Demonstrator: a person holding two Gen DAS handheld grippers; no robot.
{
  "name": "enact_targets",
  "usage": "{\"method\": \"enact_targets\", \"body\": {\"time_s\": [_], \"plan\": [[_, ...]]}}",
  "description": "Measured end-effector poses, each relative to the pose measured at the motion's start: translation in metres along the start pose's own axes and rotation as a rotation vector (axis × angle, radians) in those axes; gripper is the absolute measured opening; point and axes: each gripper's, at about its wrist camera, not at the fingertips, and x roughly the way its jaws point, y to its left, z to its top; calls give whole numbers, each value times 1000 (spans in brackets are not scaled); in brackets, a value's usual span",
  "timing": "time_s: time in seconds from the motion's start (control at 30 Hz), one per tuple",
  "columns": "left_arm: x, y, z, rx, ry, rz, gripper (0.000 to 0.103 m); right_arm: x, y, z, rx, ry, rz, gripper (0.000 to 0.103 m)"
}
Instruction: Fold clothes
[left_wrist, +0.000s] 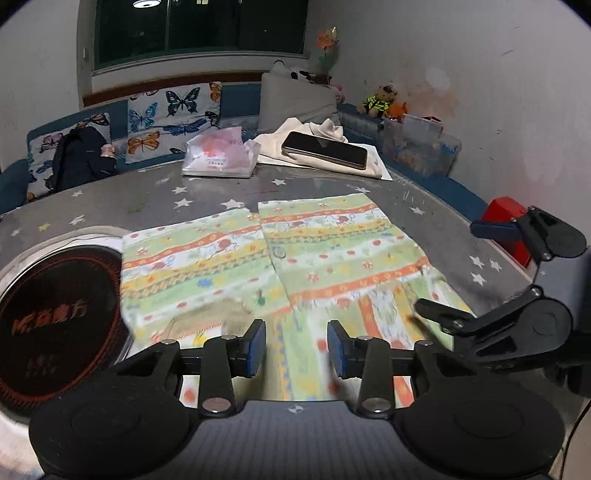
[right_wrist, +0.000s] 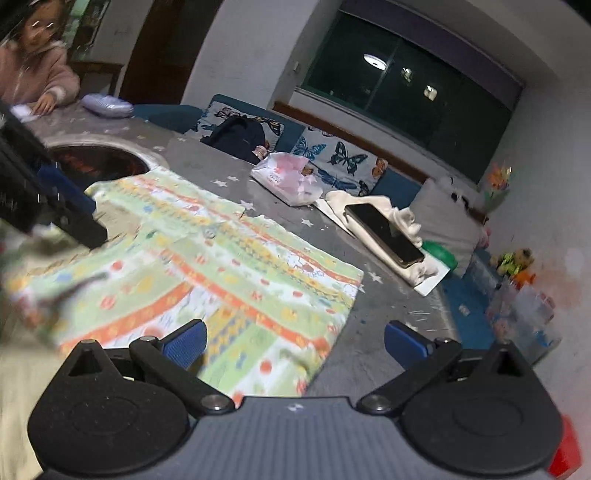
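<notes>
With my left gripper (left_wrist: 296, 347) and right gripper (right_wrist: 295, 341) both released over the patterned garment (left_wrist: 258, 258) spread across mid-frame, I should pinch its near hem corners evenly before folding away

Near the left fingers (left_wrist: 258, 341), the patterned garment (left_wrist: 295, 258) smears into motion blur; its nearest edge is hidden behind them. Left of the right fingers (right_wrist: 188, 341), the cloth and the other gripper (right_wrist: 55, 199) blur, cut off by the frame edge.
</notes>
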Motion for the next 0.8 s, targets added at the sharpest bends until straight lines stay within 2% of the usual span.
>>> {"method": "enact_targets", "body": {"time_s": [0.1,0.2,0.3,0.37,0.47,0.53,0.63,0.8], "plan": [[20,9,-1,-24,54,26,40,22,-6,-1,37,51,1,103],[17,16,-5,-33,51,15,41,27,-14,-6,81,76,26,103],[0,17,-9,-40,55,9,43,9,-19,-9,85,50,28,103],[-13,12,-15,-30,69,-4,44,-7,-18,-11,71,20,61,103],[-34,4,-24,-15,92,-24,52,-16,-7,-21,6,46,99,103],[-48,-7,-37,11,122,-21,54,-19,1,-30,-35,41,90,103],[-62,-14,-48,-4,154,-30,56,-32,1,-28,-36,21,69,103],[-73,-21,-62,-73,216,-70,67,-64,-1,-28,-57,-22,122,103]]}}
